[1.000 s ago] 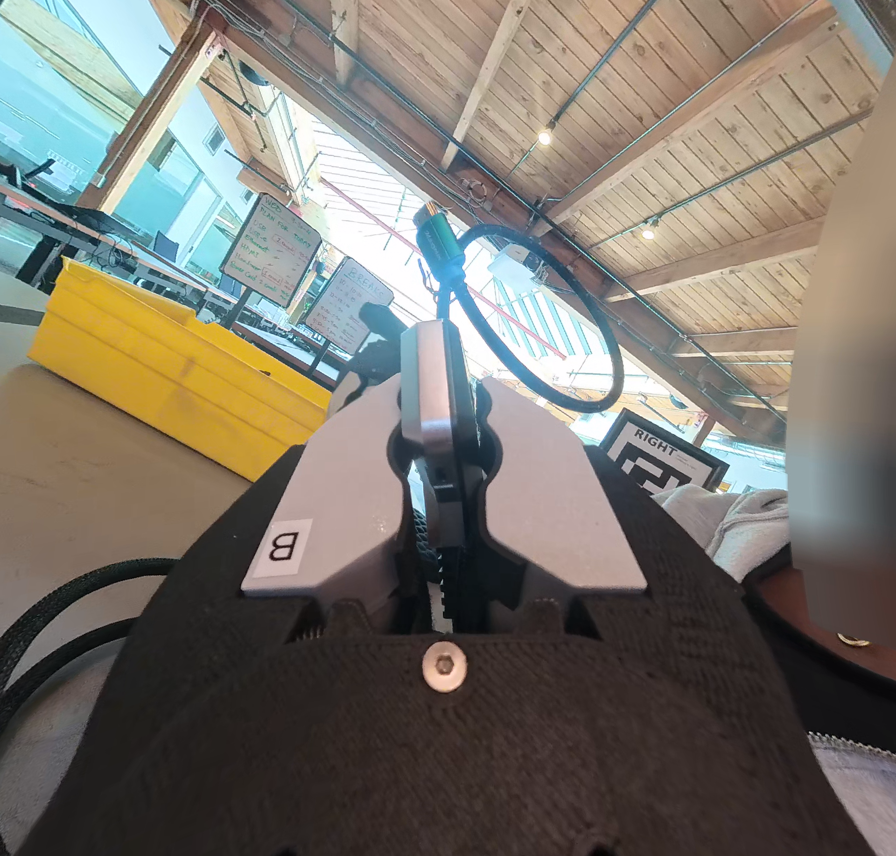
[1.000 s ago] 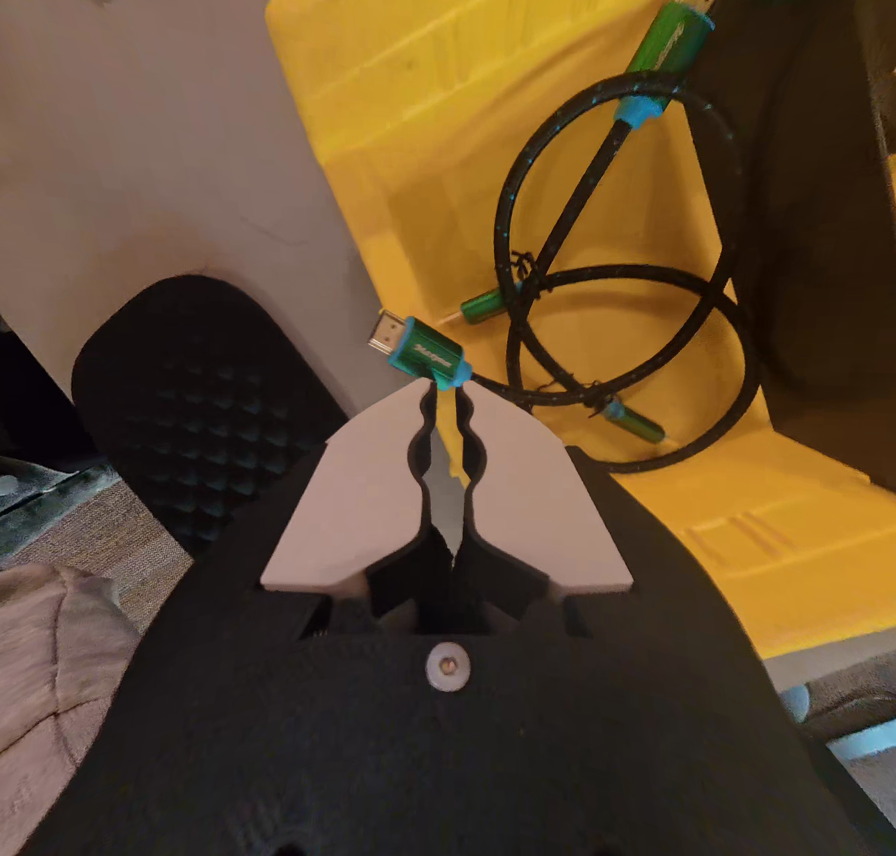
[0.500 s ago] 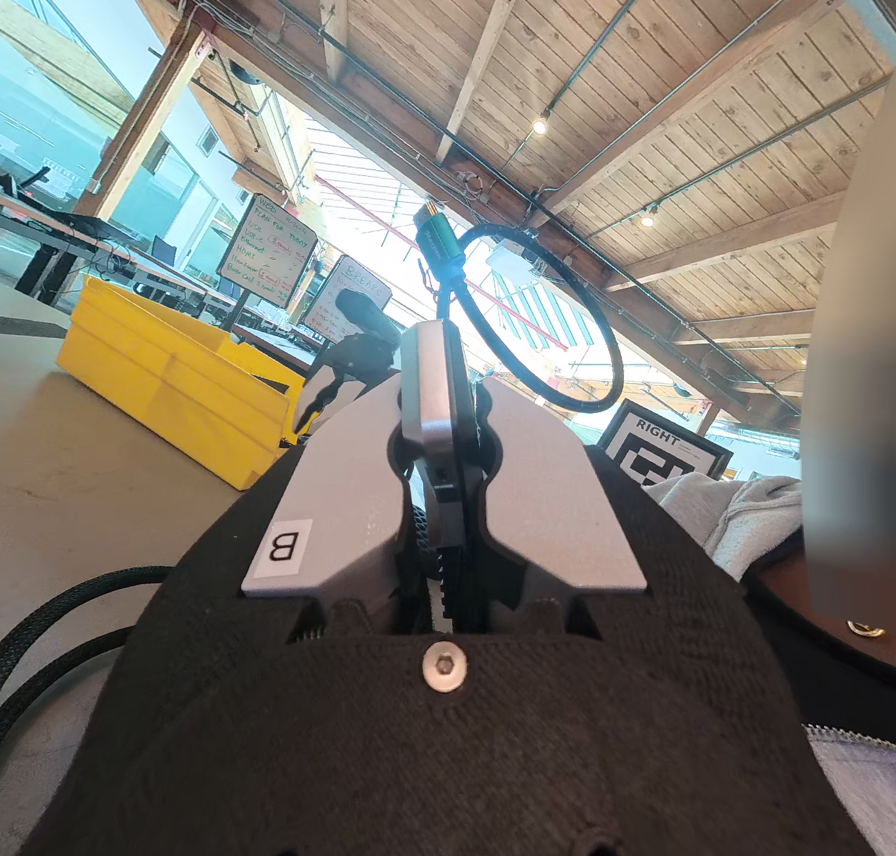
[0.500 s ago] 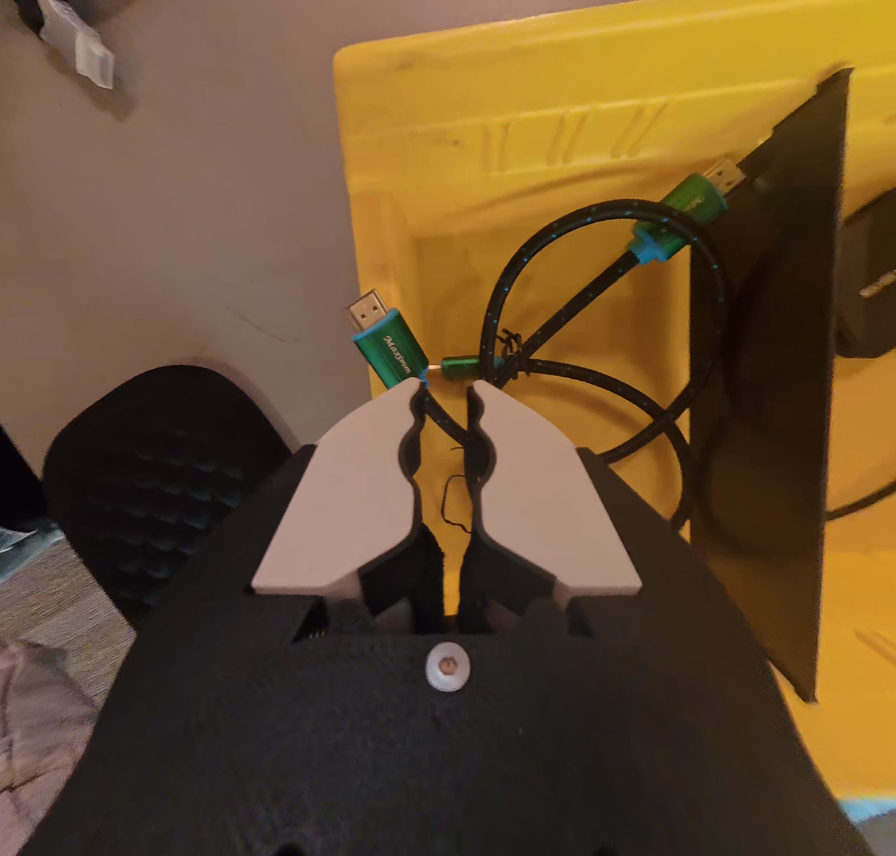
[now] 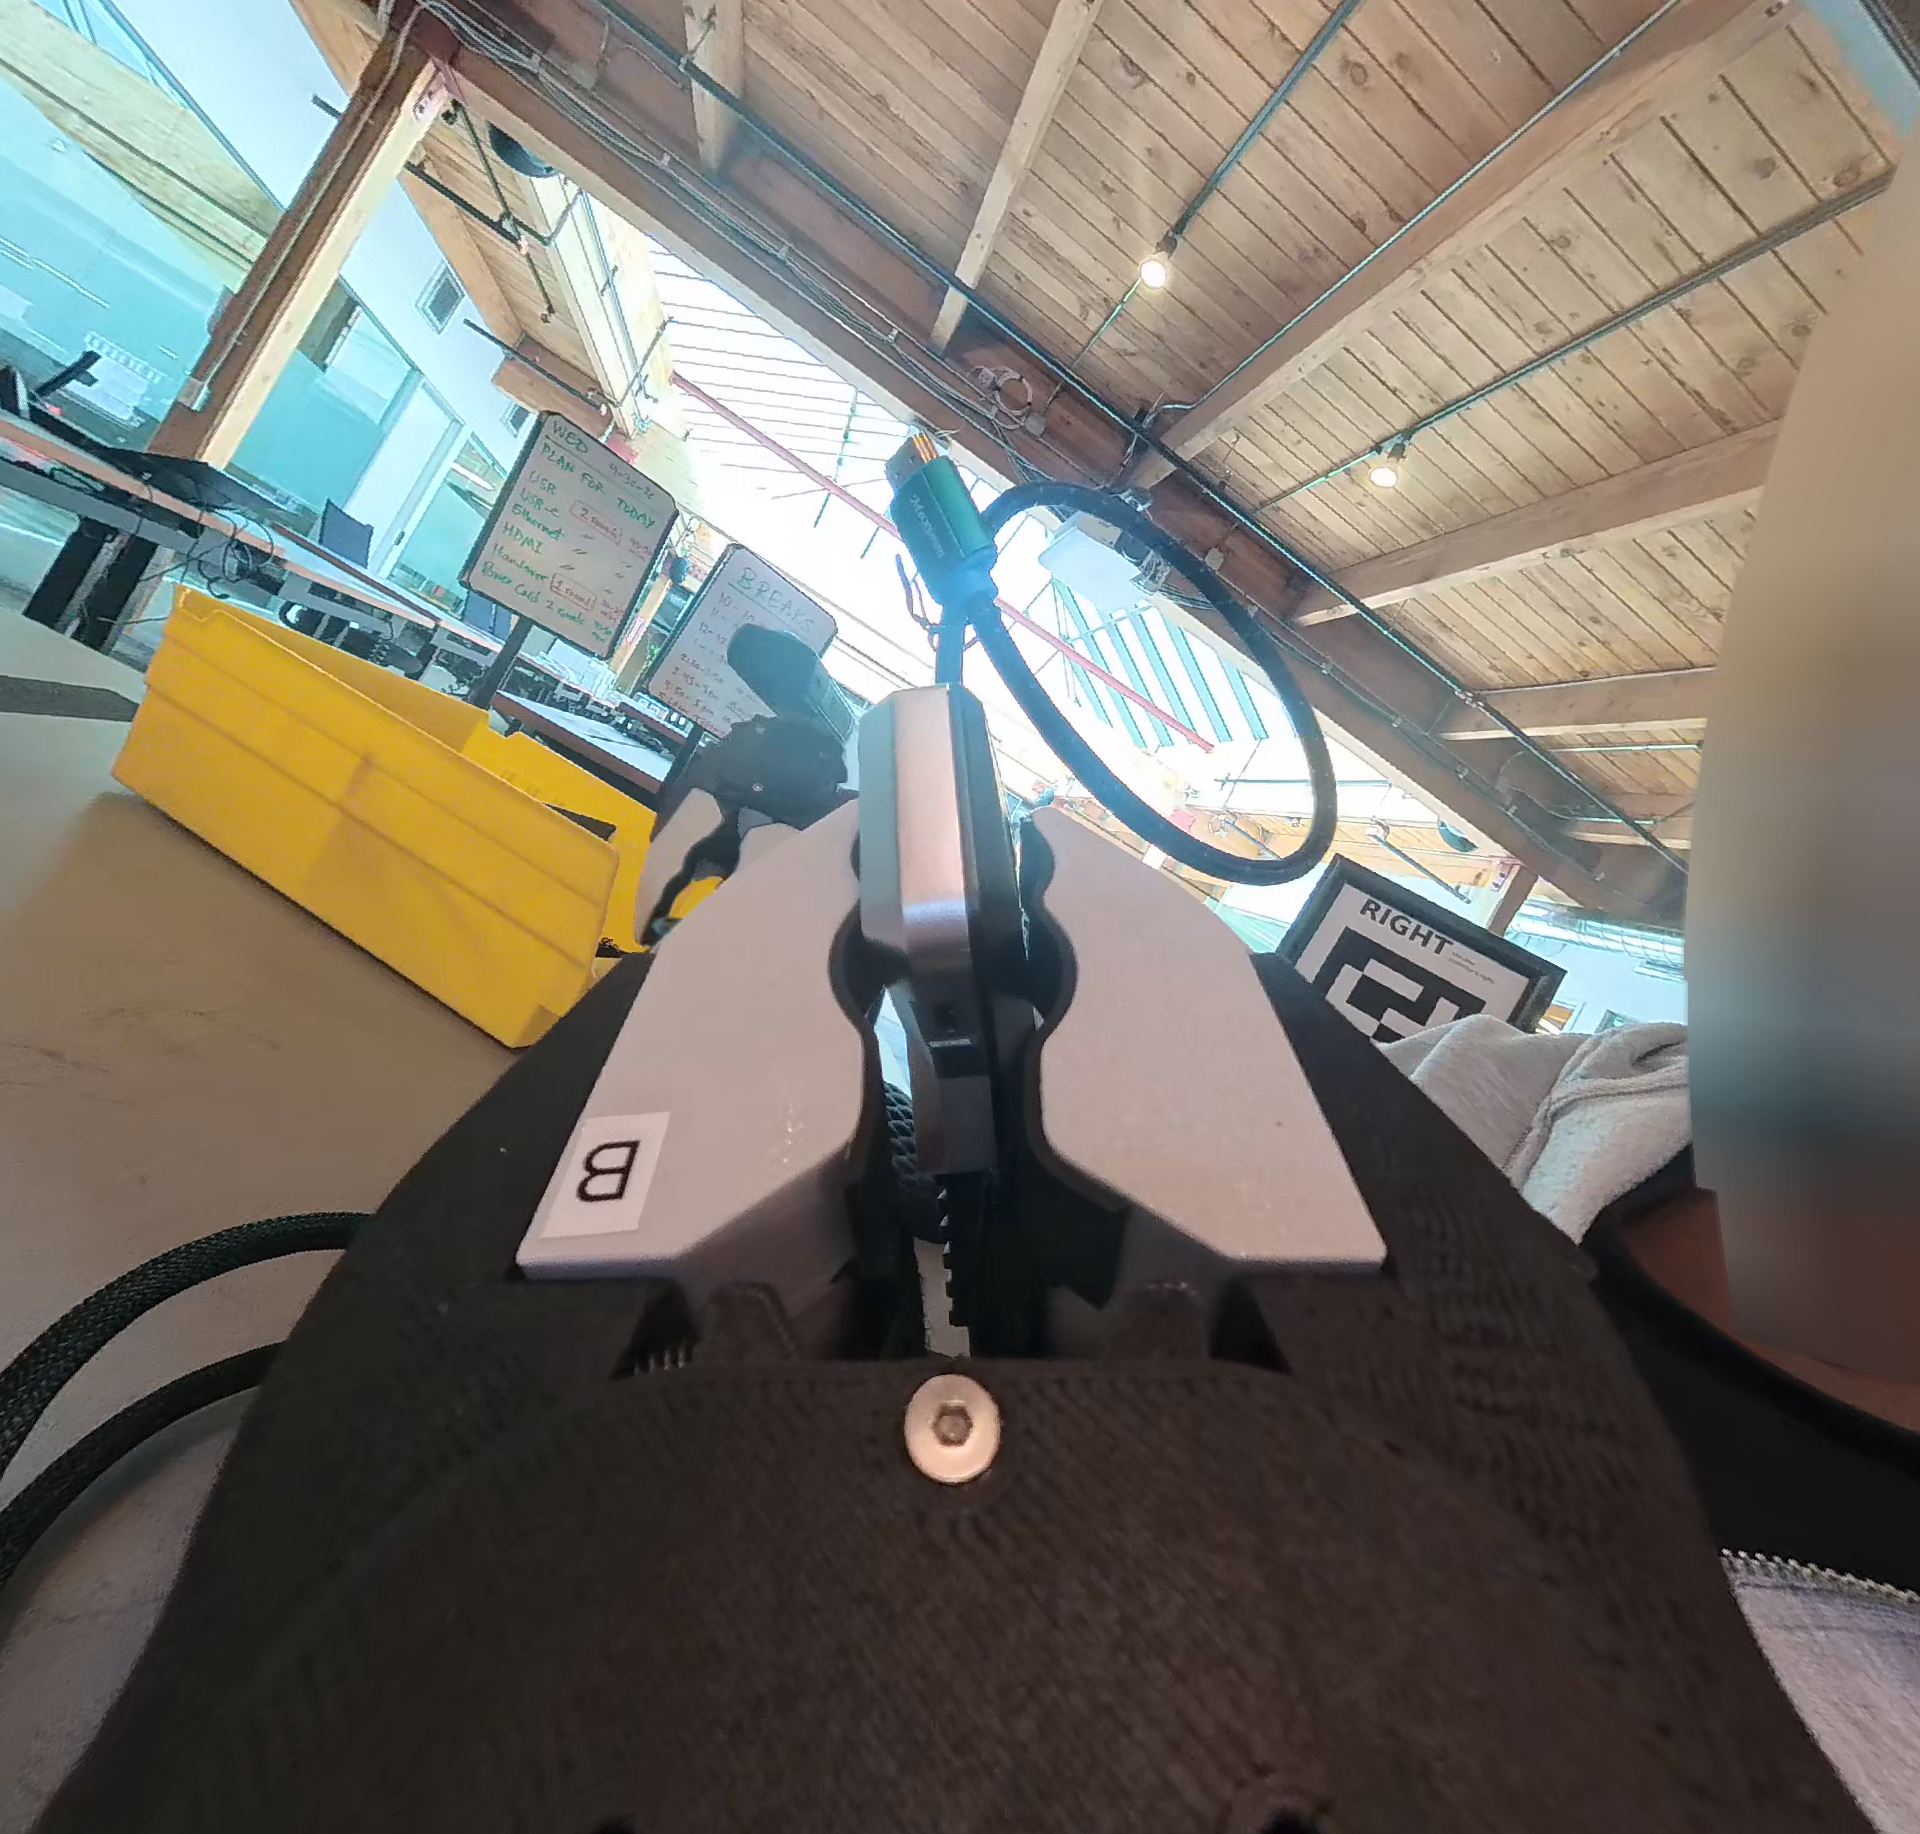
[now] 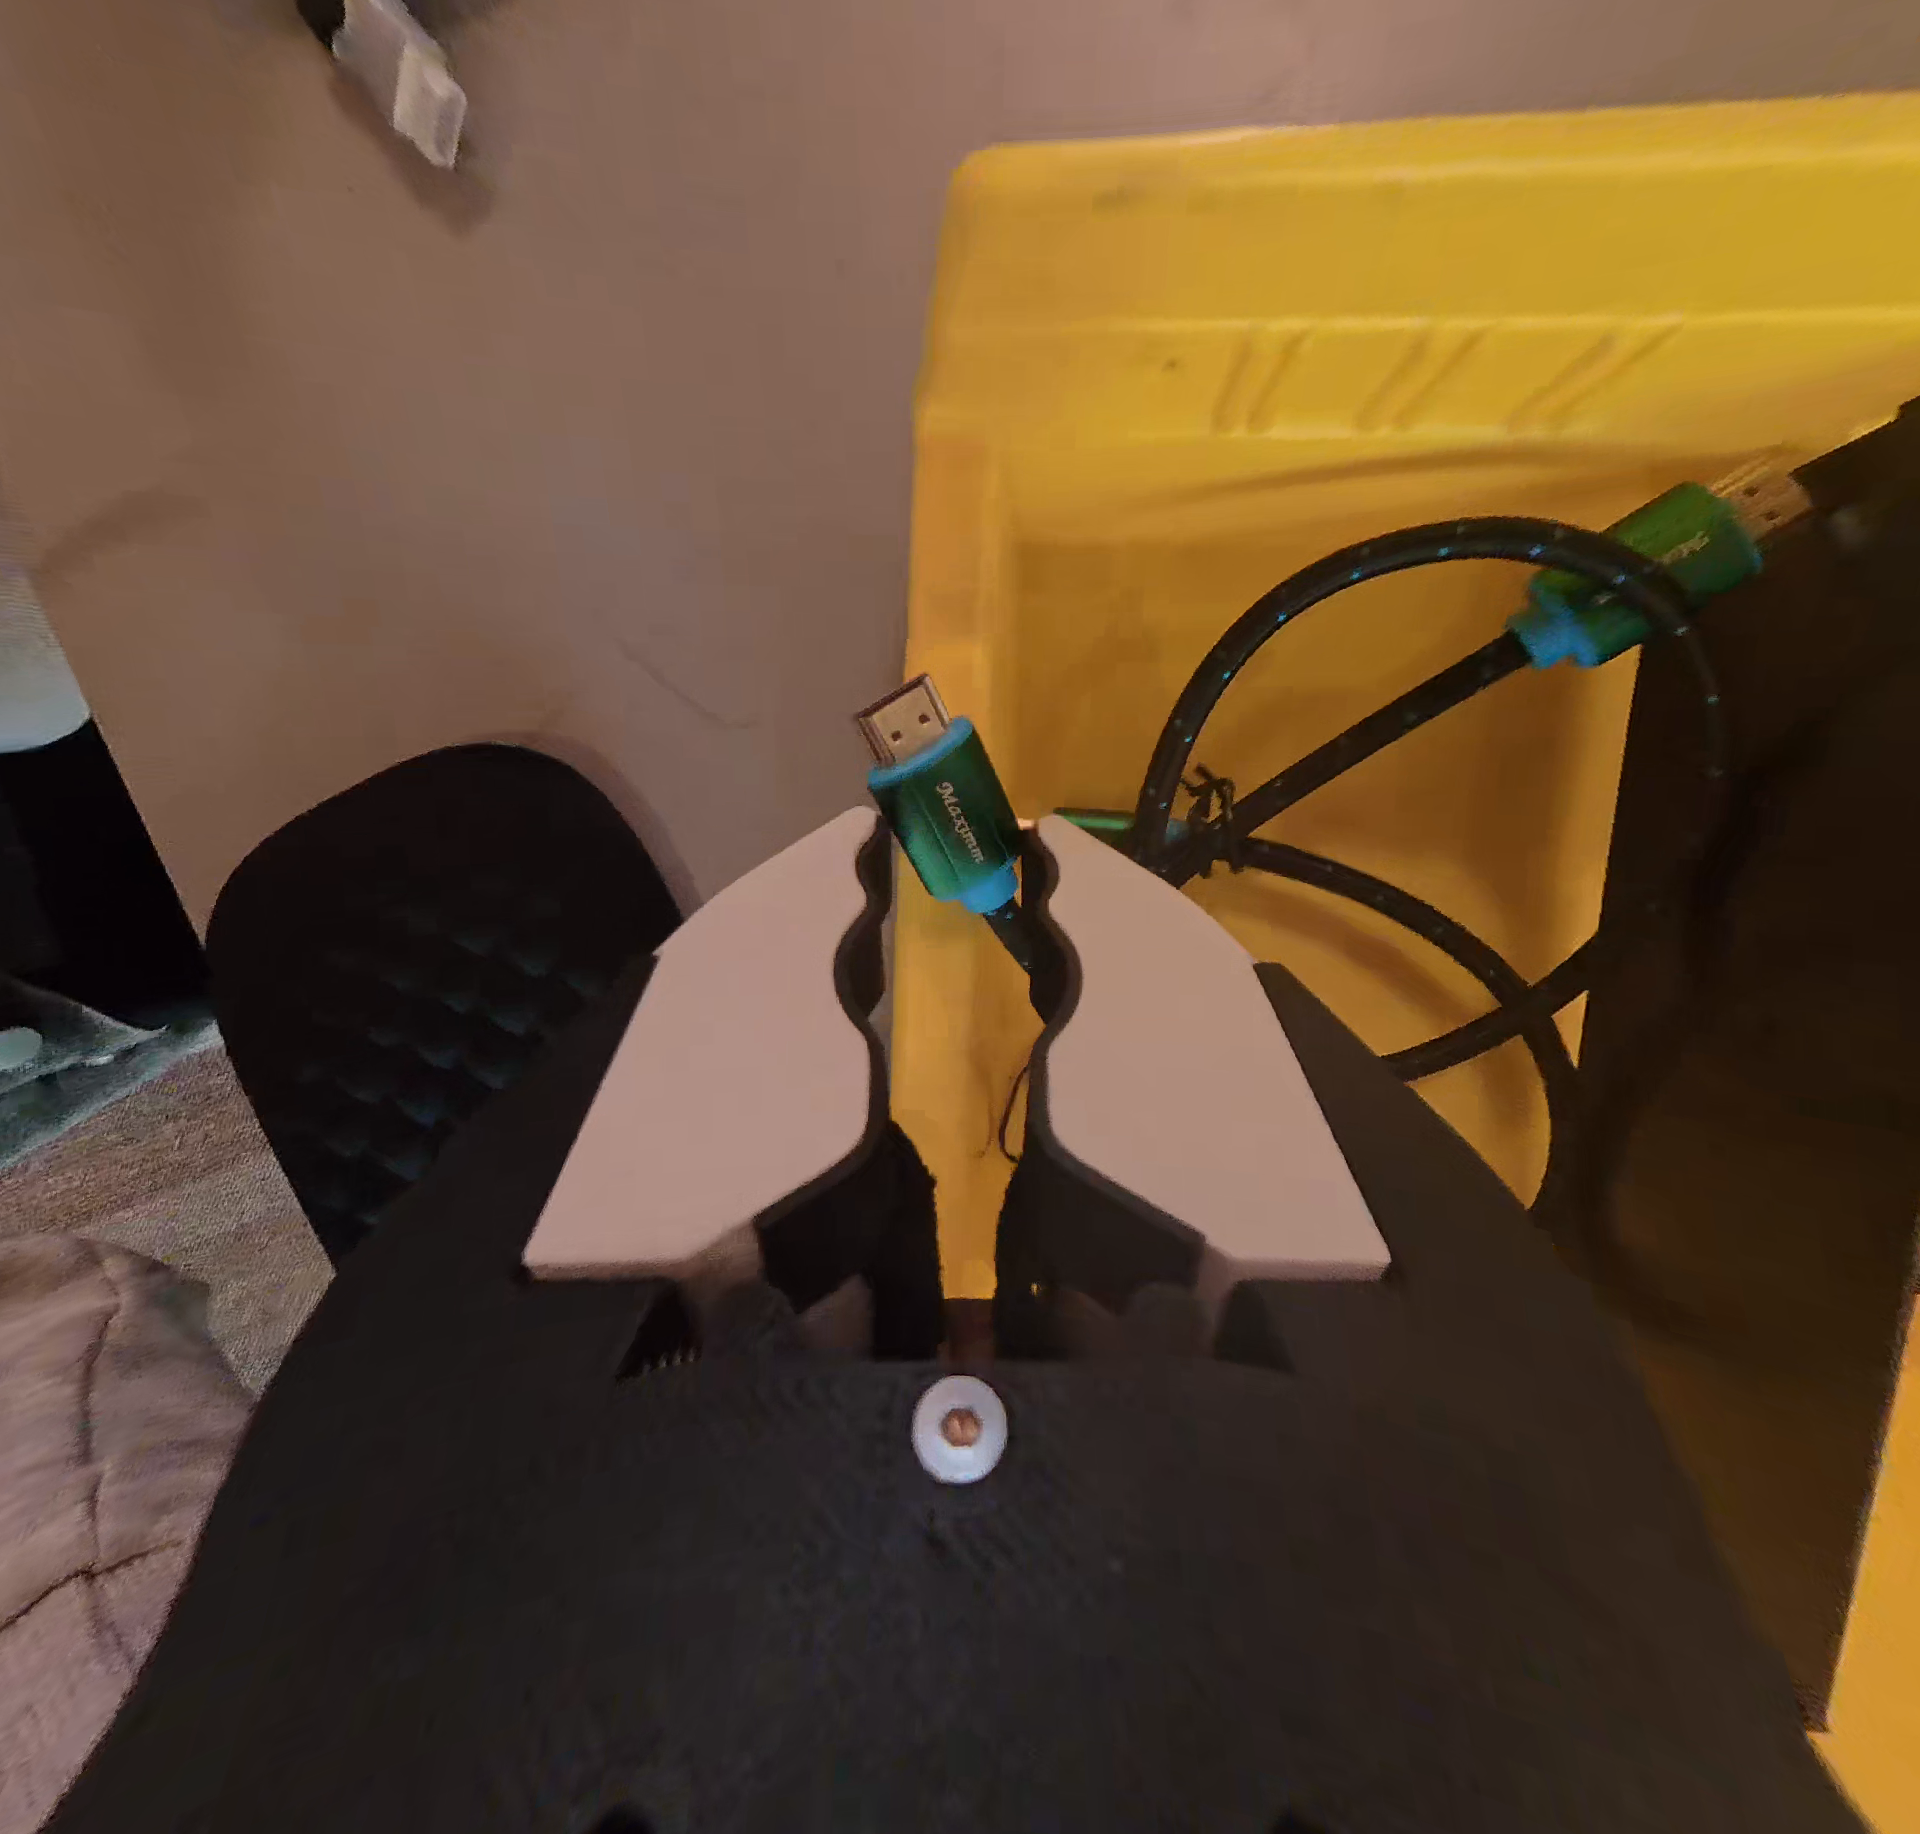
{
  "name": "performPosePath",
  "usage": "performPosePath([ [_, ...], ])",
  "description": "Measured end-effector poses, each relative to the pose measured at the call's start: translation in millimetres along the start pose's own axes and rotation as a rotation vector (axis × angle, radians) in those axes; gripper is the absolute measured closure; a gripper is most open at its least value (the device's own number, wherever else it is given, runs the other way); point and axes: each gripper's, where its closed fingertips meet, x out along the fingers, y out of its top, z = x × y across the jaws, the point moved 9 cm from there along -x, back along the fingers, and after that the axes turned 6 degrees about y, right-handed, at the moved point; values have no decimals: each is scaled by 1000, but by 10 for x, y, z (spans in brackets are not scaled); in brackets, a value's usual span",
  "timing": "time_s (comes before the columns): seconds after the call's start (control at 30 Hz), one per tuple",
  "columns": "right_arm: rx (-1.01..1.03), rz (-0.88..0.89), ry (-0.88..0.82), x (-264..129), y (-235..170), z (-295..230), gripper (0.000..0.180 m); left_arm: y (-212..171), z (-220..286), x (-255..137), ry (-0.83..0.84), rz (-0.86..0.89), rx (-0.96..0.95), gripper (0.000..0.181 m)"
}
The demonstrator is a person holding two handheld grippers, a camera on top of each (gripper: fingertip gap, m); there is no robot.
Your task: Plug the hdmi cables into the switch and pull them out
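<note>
In the left wrist view my left gripper (image 5: pixel 940 834) is shut on a silver HDMI switch (image 5: pixel 909 808), held on edge and pointing up. A black cable loop (image 5: pixel 1247 662) rises behind the switch and ends in a free green plug (image 5: pixel 935 527). In the right wrist view my right gripper (image 6: pixel 956 820) is open a little over the corner of a yellow bin (image 6: pixel 1351 257). A green HDMI plug (image 6: pixel 940 818) stands between its tips, and its cable runs along the right finger. A second green plug (image 6: pixel 1642 579) and coiled black cable (image 6: pixel 1455 953) lie in the bin.
The yellow bin (image 5: pixel 343 808) stands on the tan table (image 5: pixel 156 1057), with the right gripper's body (image 5: pixel 774 745) beside it. A black panel (image 6: pixel 1766 1057) leans in the bin. A silver plug on a black cable (image 6: pixel 405 91) lies on the table. A black chair seat (image 6: pixel 416 953) sits below the table edge.
The right gripper's jaws have spread wider and moved up around the green plug, which was ahead of the tips. The left gripper still holds the switch, and the right gripper has come into its view.
</note>
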Motion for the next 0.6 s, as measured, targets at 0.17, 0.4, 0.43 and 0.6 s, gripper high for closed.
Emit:
performPosePath([
  [0.17, 169, 37, -17, 58, 33, 149, 157, -2, 17, 5, -7, -7, 12, 159],
  [0.4, 347, 68, -29, 210, 64, 304, 158, -4, 24, 6, -8, -10, 15, 159],
  [0.43, 352, 78, -29, 207, 72, 302, 157, -4, 24, 7, -8, -11, 16, 159],
  [0.6, 477, 168, 62, 193, 84, 344, 144, -11, 21, 12, -8, -18, 12, 159],
])
